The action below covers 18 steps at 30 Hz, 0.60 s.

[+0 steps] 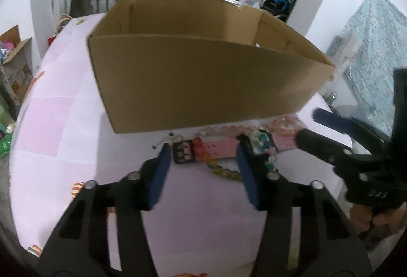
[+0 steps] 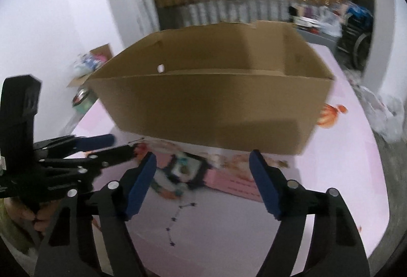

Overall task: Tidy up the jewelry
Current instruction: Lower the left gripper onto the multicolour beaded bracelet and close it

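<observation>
Both grippers, left gripper (image 1: 202, 149) & right gripper (image 2: 203, 157), jaws apart w/ nothing clamped, over jewelry pile (image 1: 218, 149) by cardboard box (image 1: 198, 78).

Cardboard box (image 1: 193, 78) walls off jewelry (image 1: 216, 149) behind

Almost nothing can be read. The body of the right claw (image 1: 309, 128), seen at the right edge of the left wrist view, bears small pale embossed characters, too blurred to make out. The cardboard box (image 1: 198, 78) shows no print on its near wall.
</observation>
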Tool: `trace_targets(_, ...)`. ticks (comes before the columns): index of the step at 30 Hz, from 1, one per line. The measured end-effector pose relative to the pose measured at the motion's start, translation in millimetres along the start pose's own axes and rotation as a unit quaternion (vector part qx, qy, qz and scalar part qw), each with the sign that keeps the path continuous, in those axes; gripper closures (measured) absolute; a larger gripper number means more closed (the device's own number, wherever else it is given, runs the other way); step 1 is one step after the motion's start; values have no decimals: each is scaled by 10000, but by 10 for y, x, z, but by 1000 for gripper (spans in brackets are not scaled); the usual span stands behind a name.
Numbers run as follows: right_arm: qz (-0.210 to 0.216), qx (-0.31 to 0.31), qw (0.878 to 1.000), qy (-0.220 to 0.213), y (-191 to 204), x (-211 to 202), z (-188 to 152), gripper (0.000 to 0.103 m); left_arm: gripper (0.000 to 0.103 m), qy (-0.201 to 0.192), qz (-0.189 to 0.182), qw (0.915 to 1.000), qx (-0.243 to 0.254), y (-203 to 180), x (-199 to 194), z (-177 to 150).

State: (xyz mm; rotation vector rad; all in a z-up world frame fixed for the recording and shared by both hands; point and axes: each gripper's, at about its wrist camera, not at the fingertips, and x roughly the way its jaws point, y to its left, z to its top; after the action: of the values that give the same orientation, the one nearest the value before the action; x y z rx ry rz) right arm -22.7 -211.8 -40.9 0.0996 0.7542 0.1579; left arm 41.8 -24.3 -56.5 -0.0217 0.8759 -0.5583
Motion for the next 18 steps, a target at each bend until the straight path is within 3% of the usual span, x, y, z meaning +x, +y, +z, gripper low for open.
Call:
trace_targets(6,361,-163,9989,257,25,135,54,55,80,230,-190,9996,-17,-42,55,-81)
trace_targets(18,510,-609,9948,635,95,369,63,70,80,521,-49,9982,-285,-116,266,-119)
